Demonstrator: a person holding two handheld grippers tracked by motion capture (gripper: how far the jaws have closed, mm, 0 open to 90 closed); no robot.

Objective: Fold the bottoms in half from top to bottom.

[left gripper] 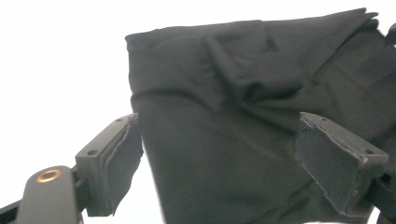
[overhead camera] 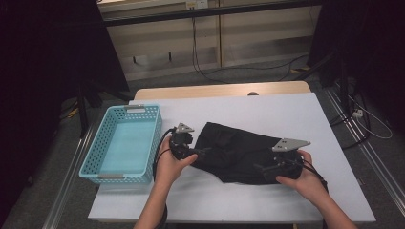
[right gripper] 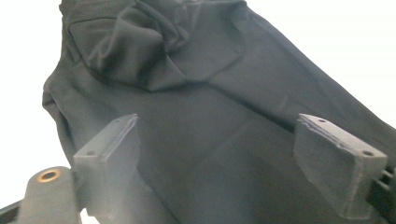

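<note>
Two claws at a dark garment, neither one gripping it yet.

Off to the outer side of the left claw sits a turquoise basket, with nothing in it that I can make out, so the putting-away looks undone. The left claw stands wide open at the near left edge of the black garment, one jaw beside the cloth's edge and the other over it, nothing pinched. The garment lies crumpled but fairly flat on the white table between the two claws. The right claw is spread just as wide over the cloth's right end, holding nothing. I judge the work barely begun: any folding and loading into the basket remain.
</note>
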